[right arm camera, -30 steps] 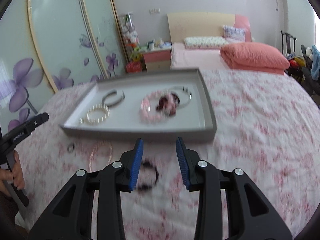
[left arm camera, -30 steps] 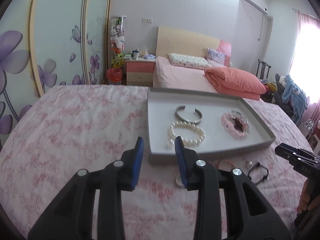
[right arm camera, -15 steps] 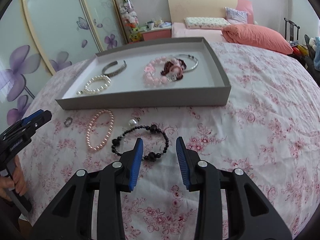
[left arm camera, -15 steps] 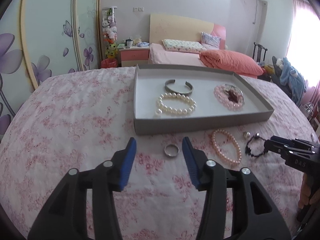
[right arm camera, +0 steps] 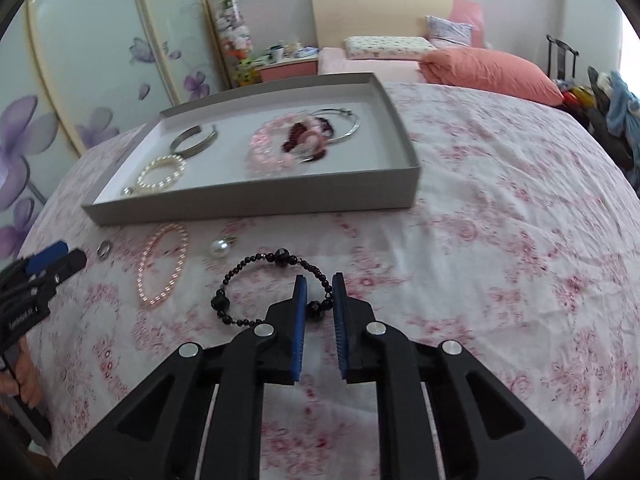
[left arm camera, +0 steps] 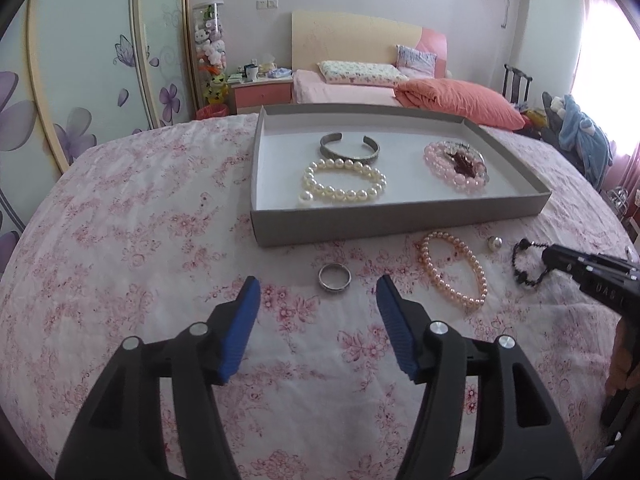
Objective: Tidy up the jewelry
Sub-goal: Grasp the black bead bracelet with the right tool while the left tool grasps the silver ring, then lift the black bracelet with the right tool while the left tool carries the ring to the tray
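Where floral bedspread [left arm camera: 120,240] spreads, gray tray [left arm camera: 400,222] sits; bed [left arm camera: 340,92] behind.

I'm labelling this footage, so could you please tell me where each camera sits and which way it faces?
Left wrist: on the left hand-held gripper, low over the flowered bedspread, facing the grey tray and silver ring; its open blue fingers show.
Right wrist: on the right hand-held gripper, facing the tray from its right, fingers narrowed around the black bead bracelet.
Shared: tray, ring, pink pearl bracelet, loose pearl, and each other's gripper.
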Demonstrator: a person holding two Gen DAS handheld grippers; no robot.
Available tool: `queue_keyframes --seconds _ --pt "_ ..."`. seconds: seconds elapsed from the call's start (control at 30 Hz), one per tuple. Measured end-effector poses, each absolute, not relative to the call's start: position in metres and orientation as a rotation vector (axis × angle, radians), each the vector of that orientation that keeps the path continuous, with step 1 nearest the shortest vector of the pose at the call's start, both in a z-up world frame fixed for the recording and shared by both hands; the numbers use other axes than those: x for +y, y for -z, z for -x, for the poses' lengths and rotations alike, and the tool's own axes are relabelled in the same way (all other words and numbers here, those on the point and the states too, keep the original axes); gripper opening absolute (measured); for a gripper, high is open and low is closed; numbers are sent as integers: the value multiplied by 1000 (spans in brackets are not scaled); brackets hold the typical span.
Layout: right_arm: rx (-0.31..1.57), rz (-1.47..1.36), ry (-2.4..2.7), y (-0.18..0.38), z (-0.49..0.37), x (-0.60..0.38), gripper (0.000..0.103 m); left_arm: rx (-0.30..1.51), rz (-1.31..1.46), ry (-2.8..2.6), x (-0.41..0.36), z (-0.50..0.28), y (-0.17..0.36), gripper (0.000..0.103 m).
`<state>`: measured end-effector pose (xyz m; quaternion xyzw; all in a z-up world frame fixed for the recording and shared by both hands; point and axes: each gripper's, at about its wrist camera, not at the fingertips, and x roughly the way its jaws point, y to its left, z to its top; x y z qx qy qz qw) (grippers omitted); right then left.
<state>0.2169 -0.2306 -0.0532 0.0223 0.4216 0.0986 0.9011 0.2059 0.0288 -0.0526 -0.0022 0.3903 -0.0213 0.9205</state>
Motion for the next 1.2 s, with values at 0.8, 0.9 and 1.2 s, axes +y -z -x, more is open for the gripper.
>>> queue_keyframes --seconds 0.8,0.9,1.2 --pt "879 -47 -227 54 -219 -228 14 898 8 -26 16 -241 67 28" --pt "873 -53 -231 53 -218 -228 14 896 13 -21 16 -241 67 22" --pt "808 -50 -244 40 -209 -229 14 899 39 -17 25 -228 65 22"
